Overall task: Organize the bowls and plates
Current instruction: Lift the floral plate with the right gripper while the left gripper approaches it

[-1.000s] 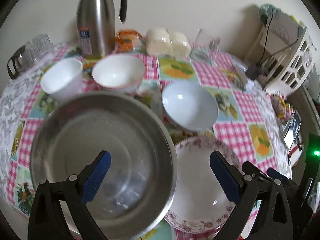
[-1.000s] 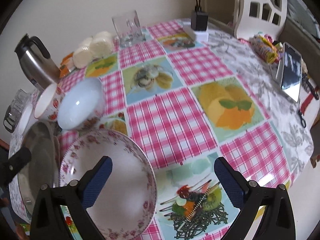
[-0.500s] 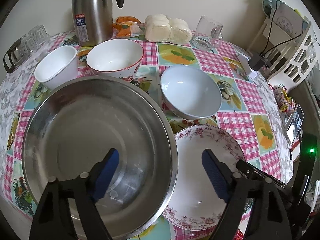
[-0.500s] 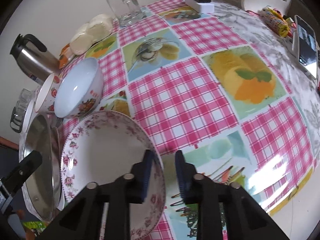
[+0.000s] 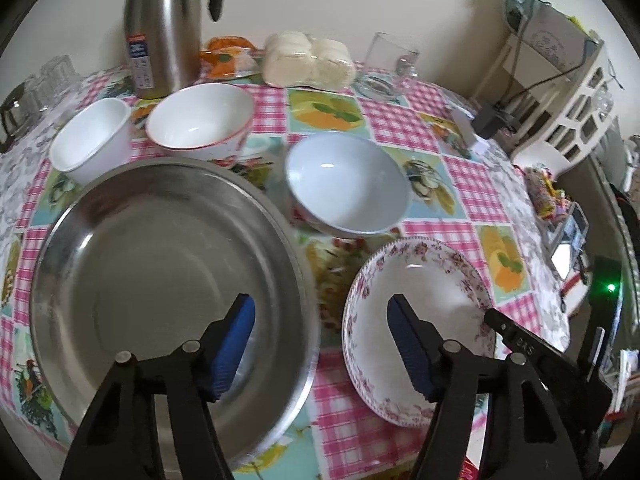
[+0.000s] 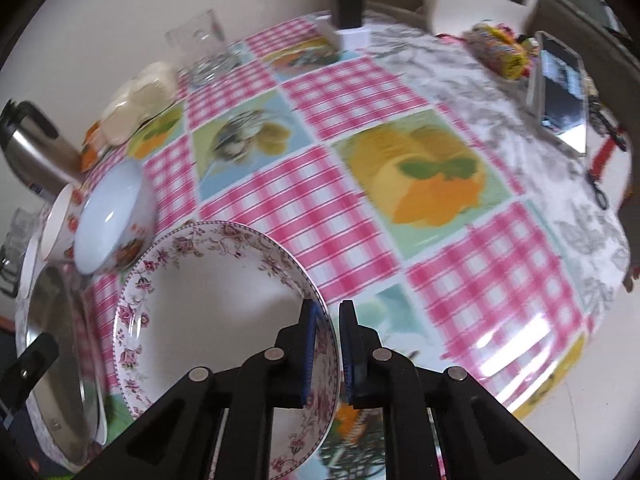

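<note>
A big steel basin [image 5: 160, 272] fills the near left of the table. Its right rim lies between the jaws of my left gripper [image 5: 322, 344], which are closing and not touching it: one blue pad hangs inside the basin, the other over the floral plate [image 5: 416, 312]. My right gripper [image 6: 328, 344] is shut on the near rim of that floral plate [image 6: 216, 300], which is tilted with its right side raised. A pale blue bowl [image 5: 348, 192] stands behind the plate. Farther back are a red-rimmed white bowl [image 5: 200, 120] and a small white bowl [image 5: 92, 140].
A steel thermos [image 5: 164, 28], wrapped buns [image 5: 308, 64] and a glass mug [image 5: 388, 64] line the back wall. A white rack [image 5: 560, 92] stands at the far right. A phone [image 6: 560, 92] and a snack packet [image 6: 500, 48] lie on the table's right side. The checked cloth [image 6: 420, 184] covers the table.
My right gripper closed on the floral plate's rim, and the plate tilted up and moved right, away from the basin. My left gripper's jaws narrowed around the basin's rim.
</note>
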{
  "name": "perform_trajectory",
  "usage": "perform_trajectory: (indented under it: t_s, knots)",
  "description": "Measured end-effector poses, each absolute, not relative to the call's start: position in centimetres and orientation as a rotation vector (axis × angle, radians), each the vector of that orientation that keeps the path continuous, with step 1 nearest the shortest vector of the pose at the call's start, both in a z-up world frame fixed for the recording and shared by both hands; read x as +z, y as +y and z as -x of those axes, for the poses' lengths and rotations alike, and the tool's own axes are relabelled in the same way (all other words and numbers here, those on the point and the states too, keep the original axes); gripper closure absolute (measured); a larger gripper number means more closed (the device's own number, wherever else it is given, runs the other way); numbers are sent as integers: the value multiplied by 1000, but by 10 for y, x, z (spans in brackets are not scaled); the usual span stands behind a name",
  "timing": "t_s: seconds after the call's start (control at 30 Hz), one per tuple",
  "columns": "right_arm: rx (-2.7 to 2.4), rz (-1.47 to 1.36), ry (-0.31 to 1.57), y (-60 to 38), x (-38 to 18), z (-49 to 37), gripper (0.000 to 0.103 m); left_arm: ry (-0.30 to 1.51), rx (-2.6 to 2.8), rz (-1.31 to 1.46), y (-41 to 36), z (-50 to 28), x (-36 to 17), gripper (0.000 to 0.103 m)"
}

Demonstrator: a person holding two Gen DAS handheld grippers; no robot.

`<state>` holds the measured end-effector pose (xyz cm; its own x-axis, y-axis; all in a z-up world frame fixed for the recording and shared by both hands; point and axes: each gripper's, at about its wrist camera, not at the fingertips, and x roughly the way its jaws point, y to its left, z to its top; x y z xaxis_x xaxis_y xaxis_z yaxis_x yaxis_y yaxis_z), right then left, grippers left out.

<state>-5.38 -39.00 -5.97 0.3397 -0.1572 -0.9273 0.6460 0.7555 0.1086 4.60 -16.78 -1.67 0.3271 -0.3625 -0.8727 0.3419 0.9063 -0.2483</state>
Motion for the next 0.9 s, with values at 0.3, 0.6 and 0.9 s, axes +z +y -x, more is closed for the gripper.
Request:
perform_trajectory:
  t_s: [0.3,0.6,0.9]
  knots:
    - [-605,-535,1086,-409,-59,66,91,1202,-614,24,-201,-32,-20,45]
    - [-626,-575,1076,-417,-61,71,91,1311,-651,8,-222,-22,-46,49]
    - [-597,-621,1091,-421,-70,71,89,1370,-617,-39,-232,-23,-70,52]
